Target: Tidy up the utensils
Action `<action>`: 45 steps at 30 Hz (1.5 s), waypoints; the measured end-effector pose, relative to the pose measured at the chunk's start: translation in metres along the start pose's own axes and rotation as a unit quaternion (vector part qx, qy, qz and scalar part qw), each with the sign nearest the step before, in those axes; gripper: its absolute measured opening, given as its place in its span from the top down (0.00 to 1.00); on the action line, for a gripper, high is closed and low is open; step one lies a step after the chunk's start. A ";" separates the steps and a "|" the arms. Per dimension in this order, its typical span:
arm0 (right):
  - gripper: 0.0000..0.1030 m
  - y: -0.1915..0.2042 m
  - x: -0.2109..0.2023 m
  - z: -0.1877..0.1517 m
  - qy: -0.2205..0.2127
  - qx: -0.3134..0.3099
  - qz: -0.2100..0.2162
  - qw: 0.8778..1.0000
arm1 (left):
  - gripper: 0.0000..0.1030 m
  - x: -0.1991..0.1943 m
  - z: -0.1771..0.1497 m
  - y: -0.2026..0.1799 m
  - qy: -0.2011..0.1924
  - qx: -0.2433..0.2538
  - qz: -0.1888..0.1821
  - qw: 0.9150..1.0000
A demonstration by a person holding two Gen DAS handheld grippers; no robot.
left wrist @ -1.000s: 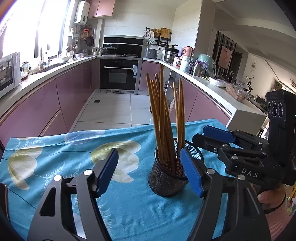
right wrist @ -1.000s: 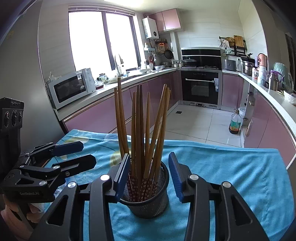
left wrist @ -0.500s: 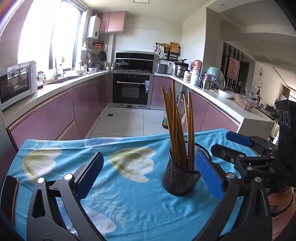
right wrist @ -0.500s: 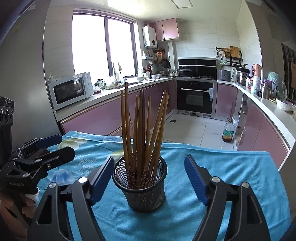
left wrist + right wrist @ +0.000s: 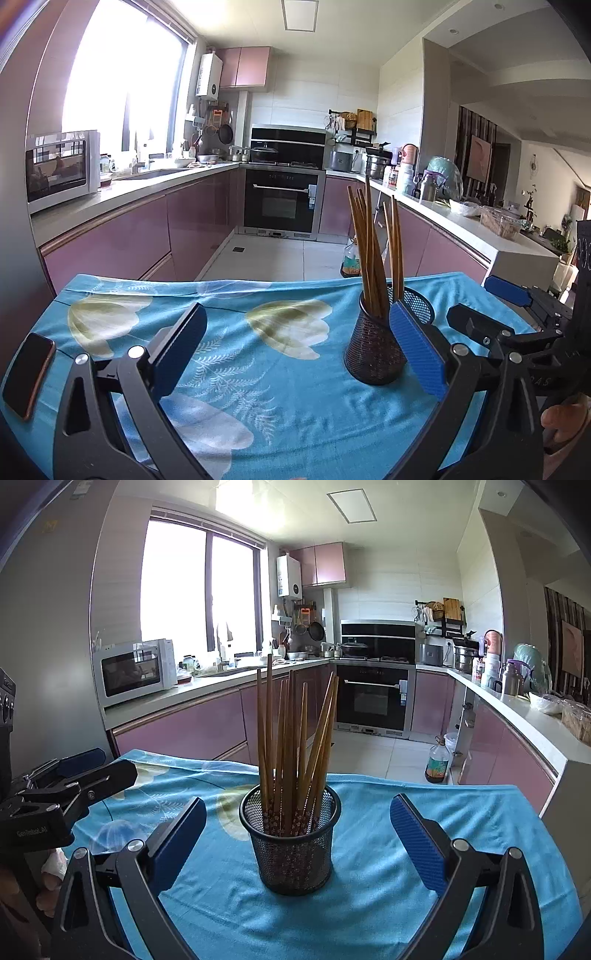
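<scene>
A black mesh holder (image 5: 295,853) full of several wooden chopsticks (image 5: 288,738) stands upright on the blue flowered cloth (image 5: 369,904). My right gripper (image 5: 297,805) faces it squarely; its jaws are opening, wide on either side of the holder, and the blue pads touch nothing. My left gripper (image 5: 295,314) is open and empty, with the holder (image 5: 373,350) just behind its right finger. The chopsticks (image 5: 369,251) lean slightly. Each gripper shows in the other's view: the right gripper (image 5: 480,304) at the right edge, the left gripper (image 5: 110,764) at the left edge.
A dark phone (image 5: 27,373) lies at the cloth's left edge. Beyond the table's far edge are the tiled kitchen floor, pink cabinets, an oven and an oil bottle (image 5: 437,762) on the floor. A hand (image 5: 561,417) grips the right tool.
Both grippers have drawn back from the holder and spread their jaws wider. The right pads, close beside the holder a second ago, now stand well apart from it.
</scene>
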State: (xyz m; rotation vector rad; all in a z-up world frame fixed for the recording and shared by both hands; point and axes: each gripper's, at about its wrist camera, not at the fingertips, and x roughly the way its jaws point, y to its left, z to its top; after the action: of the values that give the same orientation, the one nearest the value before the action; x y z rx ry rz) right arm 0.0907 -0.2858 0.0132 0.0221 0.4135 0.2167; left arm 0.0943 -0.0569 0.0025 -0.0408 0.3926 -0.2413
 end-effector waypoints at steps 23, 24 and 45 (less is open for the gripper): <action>0.06 0.024 -0.041 -0.017 -0.089 -0.002 -0.031 0.996 | 0.05 -0.040 -0.022 0.008 -0.068 -0.005 0.038 0.997; 0.06 0.024 -0.041 -0.018 -0.088 -0.001 -0.032 0.996 | 0.05 -0.041 -0.023 0.009 -0.070 -0.005 0.041 0.997; 0.06 0.024 -0.048 -0.018 -0.108 0.005 -0.044 0.993 | 0.05 -0.043 -0.029 0.006 -0.083 -0.005 0.055 0.995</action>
State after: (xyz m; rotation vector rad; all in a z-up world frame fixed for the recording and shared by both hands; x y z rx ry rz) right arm 0.0353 -0.2732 0.0174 0.0372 0.1997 0.1237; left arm 0.0458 -0.0404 -0.0086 -0.0478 0.2286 -0.1251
